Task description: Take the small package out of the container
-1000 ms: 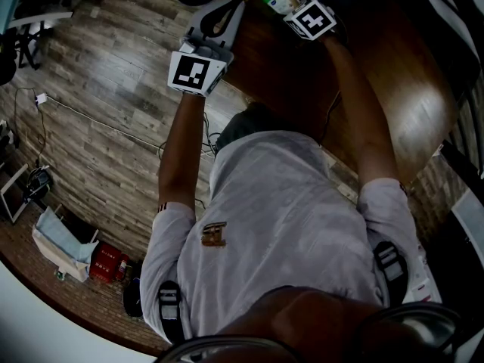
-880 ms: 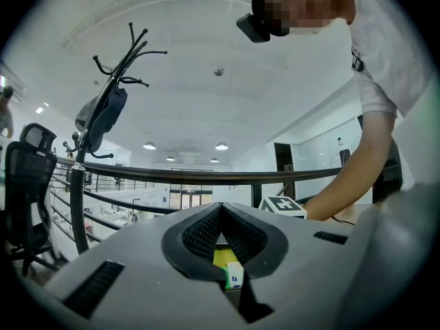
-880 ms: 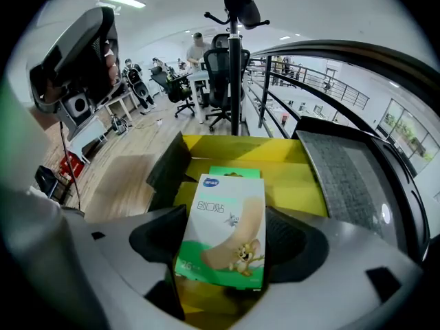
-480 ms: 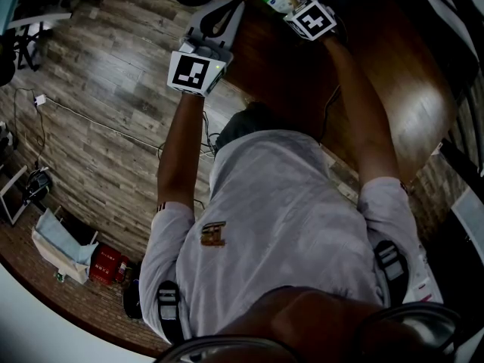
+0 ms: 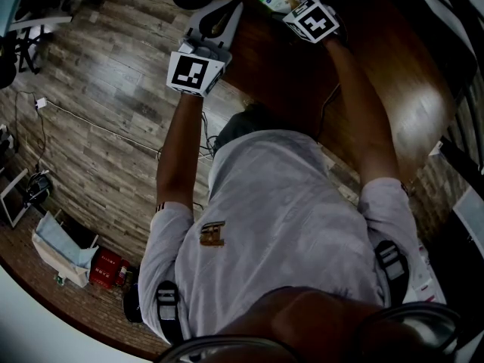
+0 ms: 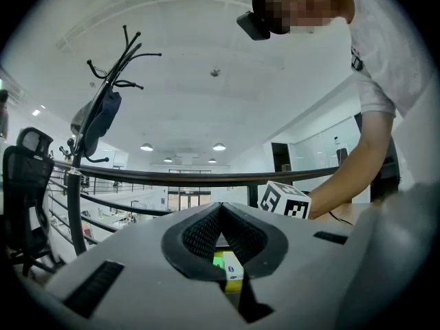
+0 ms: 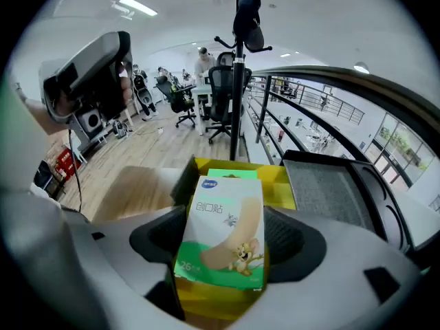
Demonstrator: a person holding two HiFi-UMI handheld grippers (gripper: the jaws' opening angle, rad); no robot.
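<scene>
Our right gripper (image 7: 227, 247) pinches the light, crushable white-and-green cardboard package (image 7: 223, 225) by its sides, at the yellow container (image 7: 280, 184). The left gripper (image 6: 221, 215) is closed and empty.

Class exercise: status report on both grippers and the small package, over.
Right gripper shut on small package, package upright over yellow container. Left gripper shut, empty, off to the side. Nothing seen in the way.
</scene>
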